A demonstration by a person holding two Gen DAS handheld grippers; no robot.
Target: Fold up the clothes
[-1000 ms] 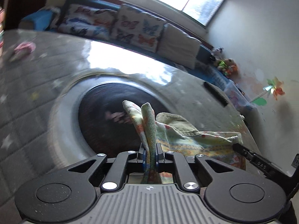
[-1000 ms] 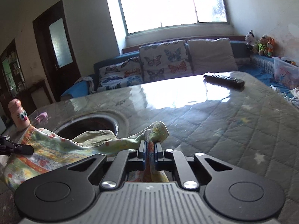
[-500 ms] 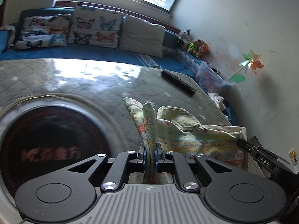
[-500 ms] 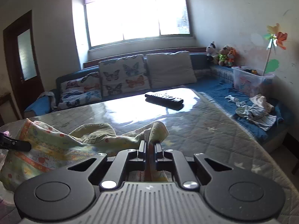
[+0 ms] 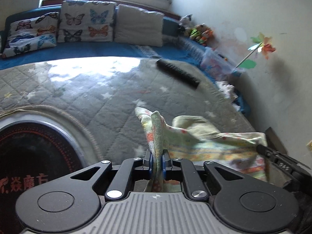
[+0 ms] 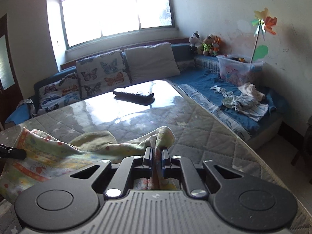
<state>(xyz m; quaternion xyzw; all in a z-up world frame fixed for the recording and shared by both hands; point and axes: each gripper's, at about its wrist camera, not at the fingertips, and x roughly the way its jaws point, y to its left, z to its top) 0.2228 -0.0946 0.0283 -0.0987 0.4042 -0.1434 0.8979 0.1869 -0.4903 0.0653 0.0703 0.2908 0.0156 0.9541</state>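
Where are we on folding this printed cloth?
Done: both grippers have picked it up. The left gripper and right gripper each pinch a bunched edge of the printed cloth, their jaws just easing open. In hand: it sags between them over the quilted table cover. Left: no finished fold shows yet.

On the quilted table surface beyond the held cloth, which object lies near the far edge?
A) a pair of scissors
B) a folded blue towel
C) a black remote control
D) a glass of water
C: a long black remote control lies flat on the quilted table cover, past the patterned cloth and in front of the butterfly cushions; the left wrist view shows the same remote, blurred.
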